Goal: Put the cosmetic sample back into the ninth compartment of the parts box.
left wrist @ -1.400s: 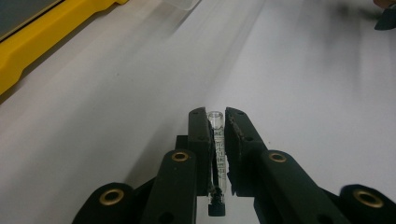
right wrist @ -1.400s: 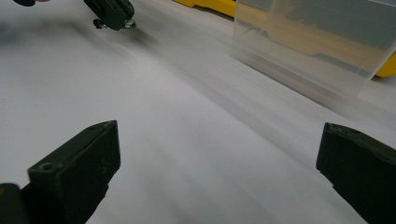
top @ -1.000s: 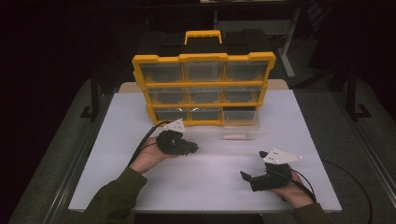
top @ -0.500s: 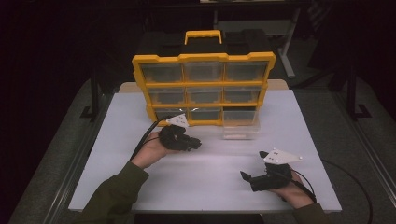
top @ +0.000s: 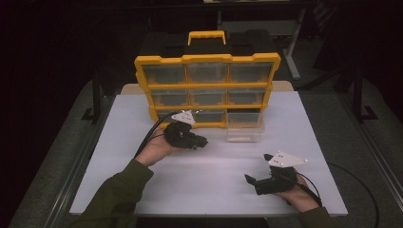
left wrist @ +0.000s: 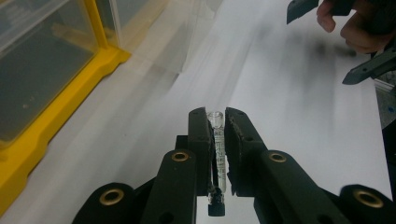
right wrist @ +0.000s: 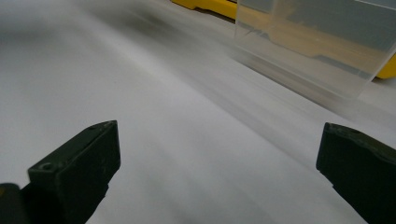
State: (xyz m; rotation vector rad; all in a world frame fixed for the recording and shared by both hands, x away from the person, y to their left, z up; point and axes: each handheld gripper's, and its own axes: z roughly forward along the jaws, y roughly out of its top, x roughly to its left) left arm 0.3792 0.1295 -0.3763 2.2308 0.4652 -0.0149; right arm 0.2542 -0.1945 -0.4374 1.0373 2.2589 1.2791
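Left gripper (left wrist: 216,122) pinching a thin clear tube (left wrist: 217,154), just in front of the yellow drawer box (top: 207,90). Tube lying along the jaws, open mouth at the tips, dark end back by the hand. Tips aimed away from the box's left end, toward the right gripper (top: 259,170). Right gripper spread wide, holding nothing, well apart from the box. Clear drawer (top: 244,127) pulled out, touching the box front. Lots of bare white table (top: 209,180) between box and near edge.
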